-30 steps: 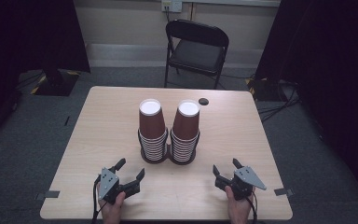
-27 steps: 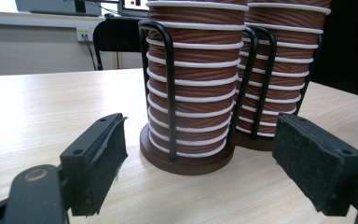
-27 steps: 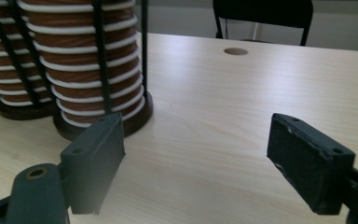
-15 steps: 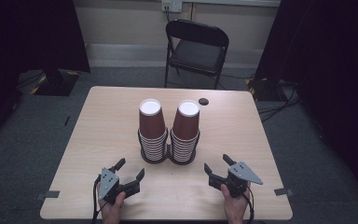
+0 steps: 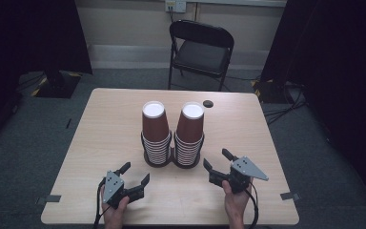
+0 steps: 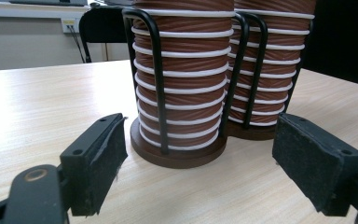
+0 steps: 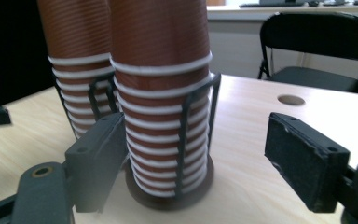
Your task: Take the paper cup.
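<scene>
We see that the right gripper (image 5: 216,161), jaws spread, has moved closer to the right cup stack (image 5: 189,134) beside the left stack (image 5: 155,133), suggesting a pick, while the left gripper (image 5: 135,173) stays spread, short of both.

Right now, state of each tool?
Left tool: open, holding nothing, short of the cup stacks.
Right tool: open, holding nothing.

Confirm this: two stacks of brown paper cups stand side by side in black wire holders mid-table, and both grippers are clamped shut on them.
Not quite. The left gripper and right gripper are open, short of the cup stacks; the high view shows this. The rest stands.
</scene>
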`<state>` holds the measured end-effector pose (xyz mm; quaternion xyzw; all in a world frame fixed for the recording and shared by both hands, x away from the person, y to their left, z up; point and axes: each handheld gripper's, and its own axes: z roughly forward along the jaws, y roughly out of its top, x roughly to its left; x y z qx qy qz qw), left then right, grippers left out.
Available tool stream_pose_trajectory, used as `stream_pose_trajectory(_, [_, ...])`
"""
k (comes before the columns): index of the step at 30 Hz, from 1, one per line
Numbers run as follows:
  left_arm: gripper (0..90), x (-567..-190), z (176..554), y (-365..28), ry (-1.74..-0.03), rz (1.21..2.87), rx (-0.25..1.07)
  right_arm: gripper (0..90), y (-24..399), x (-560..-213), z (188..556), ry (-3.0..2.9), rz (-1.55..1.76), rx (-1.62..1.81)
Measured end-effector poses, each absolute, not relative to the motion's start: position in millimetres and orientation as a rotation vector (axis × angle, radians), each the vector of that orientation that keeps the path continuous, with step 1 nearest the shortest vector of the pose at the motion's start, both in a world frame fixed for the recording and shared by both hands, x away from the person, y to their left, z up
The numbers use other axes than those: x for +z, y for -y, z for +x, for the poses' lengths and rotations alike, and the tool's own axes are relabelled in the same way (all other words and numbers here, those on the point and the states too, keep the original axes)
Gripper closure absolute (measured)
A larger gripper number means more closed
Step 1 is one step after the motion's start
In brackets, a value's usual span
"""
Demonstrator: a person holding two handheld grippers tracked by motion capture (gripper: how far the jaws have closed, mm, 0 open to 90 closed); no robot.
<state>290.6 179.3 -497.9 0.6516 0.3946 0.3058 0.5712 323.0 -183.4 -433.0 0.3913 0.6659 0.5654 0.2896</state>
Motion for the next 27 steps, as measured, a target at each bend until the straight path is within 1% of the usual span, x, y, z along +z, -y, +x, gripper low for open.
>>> stream_pose_trajectory(7, [17.2,-499,289,-181,-0.917,1.506,0.714,13.2,182,-416,335,-1.797,1.021,1.564])
stream_pose_trajectory(27, [17.2,-499,287,-182,-0.899,1.489,0.725,13.1,164,-376,363,-1.842,0.931,1.649])
